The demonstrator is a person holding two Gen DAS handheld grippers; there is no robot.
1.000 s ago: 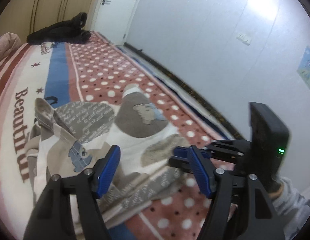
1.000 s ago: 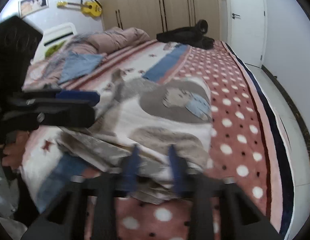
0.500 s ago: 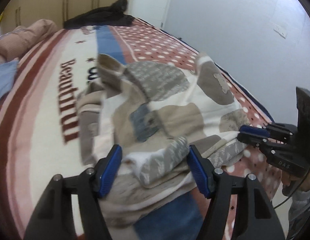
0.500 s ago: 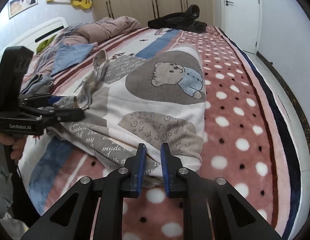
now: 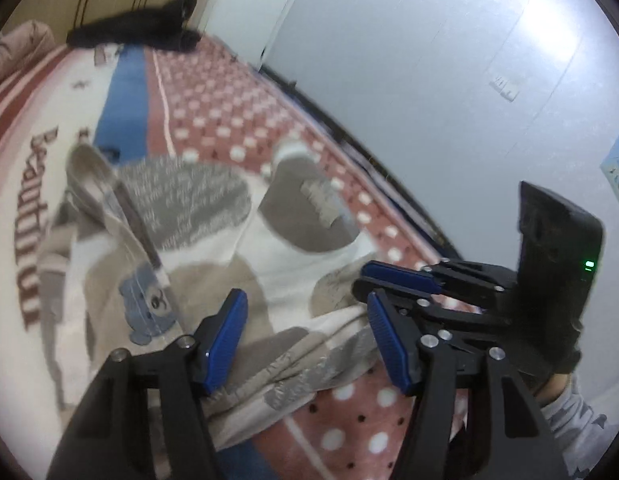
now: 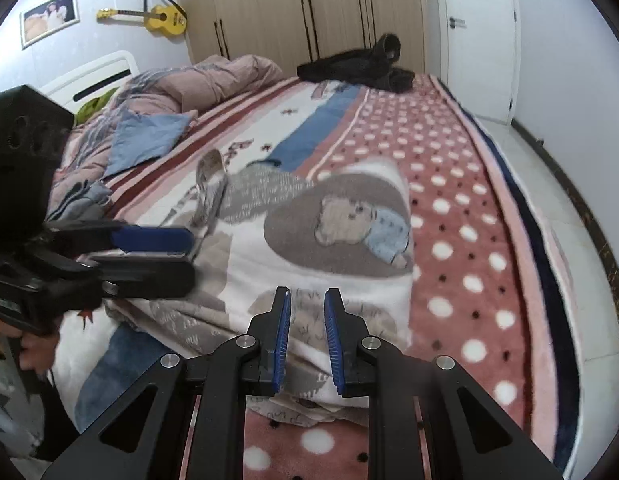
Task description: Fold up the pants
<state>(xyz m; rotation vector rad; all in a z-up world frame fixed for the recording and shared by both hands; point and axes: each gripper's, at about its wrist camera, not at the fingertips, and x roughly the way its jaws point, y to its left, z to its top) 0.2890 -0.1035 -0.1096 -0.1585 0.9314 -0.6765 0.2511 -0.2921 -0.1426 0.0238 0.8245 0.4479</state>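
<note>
The pants [image 5: 213, 248], fleece with grey patches and a bear print [image 6: 349, 224], lie spread on the bed. My left gripper [image 5: 305, 300] hovers over their near crumpled edge. Its jaws are closing, the pads stand clear of the cloth, and fabric lies below and between them. My right gripper [image 6: 308, 296] sits on the near right edge. Its jaws are a narrow gap apart and easing open, with cloth between the pads. Each gripper shows in the other's view, the right gripper [image 5: 361, 280] on the right, the left gripper [image 6: 191, 256] on the left.
A pink dotted blanket [image 6: 449, 160] covers the bed. Black clothes [image 6: 357, 64] lie at the far end. A blue cloth [image 6: 145, 140] and a pink duvet [image 6: 213, 80] lie at the left. The bed's right edge drops to white floor [image 6: 541, 184] beside a wall.
The right jaws narrowed from a wide gap onto the pants' near edge. My left gripper swung over the crumpled part, then back down toward the right gripper, and its jaws drew in slightly.
</note>
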